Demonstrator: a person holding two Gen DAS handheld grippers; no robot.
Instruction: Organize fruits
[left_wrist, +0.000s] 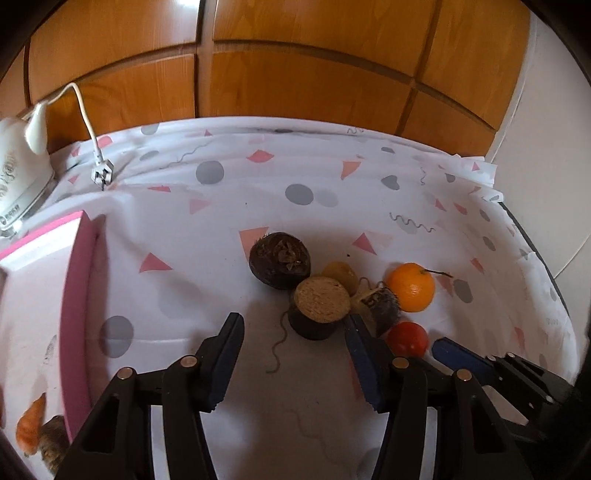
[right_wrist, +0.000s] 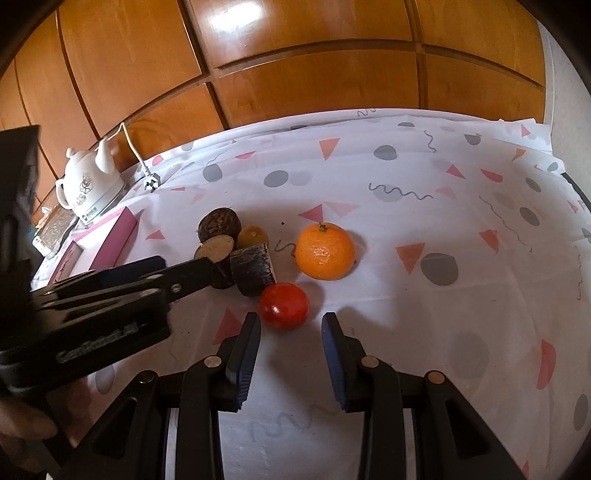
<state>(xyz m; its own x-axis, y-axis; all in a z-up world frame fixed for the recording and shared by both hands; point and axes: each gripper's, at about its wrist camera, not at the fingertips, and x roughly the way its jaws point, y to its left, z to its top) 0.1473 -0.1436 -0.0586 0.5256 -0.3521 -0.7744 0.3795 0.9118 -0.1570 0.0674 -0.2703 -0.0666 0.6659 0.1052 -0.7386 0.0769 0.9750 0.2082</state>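
Wooden cabinet doors (right_wrist: 314, 74) back a desk (right_wrist: 443, 206) under a white cloth printed with pink triangles and grey dots. My left fingers (left_wrist: 295, 325) stand apart around the flat-cut brown root piece (left_wrist: 321, 301), not yet pressing it, presumably to lift it toward the pink tray (left_wrist: 77, 314). My right fingers (right_wrist: 291, 325) hang parted, empty, just short of the round red tomato (right_wrist: 283, 305); the round orange (right_wrist: 325, 251) waits beyond.

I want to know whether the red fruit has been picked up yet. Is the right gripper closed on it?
No. In the right wrist view the right gripper has open jaws just short of the red fruit, which lies on the tablecloth.
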